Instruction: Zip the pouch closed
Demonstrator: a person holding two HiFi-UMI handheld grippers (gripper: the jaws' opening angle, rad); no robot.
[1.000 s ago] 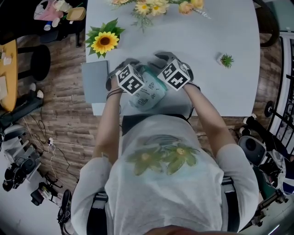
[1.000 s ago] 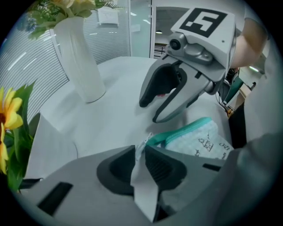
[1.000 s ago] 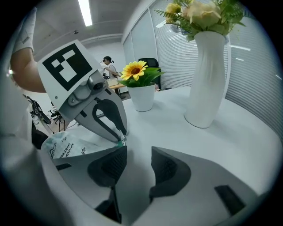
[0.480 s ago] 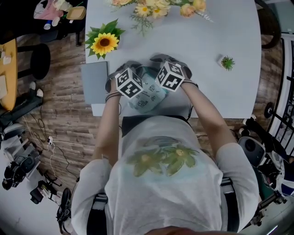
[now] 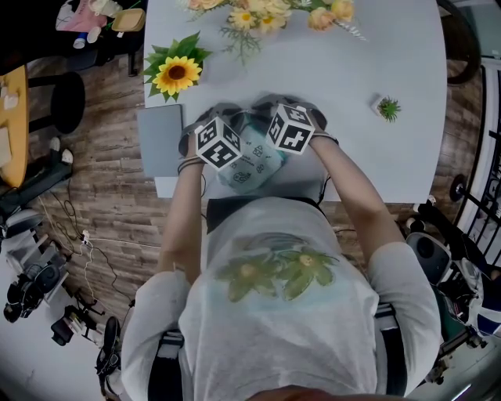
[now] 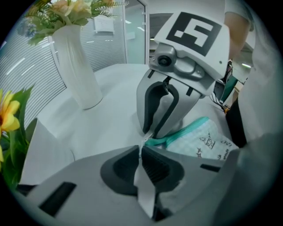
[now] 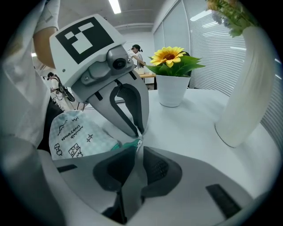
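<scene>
Left tool view: my left tool is pinched down on the pouch at the end of its teal zipper, with only a sliver between the pads. The right tool faces it tip to tip, just beside. The pouch trails off right toward my body, with open desk ahead and left. A white vase stands well apart on the left and a sunflower sits at the frame edge; neither is in the way. Right tool view: jaws narrow and closing, the zipper's teal end at the tips, a gap showing between the pads. The printed side of the pouch lies to the left, on the desk. The sunflower's white pot is behind the left tool, the vase is to the right, and there's bare desk between. People at the back of the room show only here. Head view: the pouch sits close to the near desk edge, right in front of me, both tools meeting over its far end. A grey pad overhangs the left desk edge near my left wrist. A small green plant is far right, with plenty of free desk between. A bouquet is at the far edge. The wood floor and its cables show only from here.
</scene>
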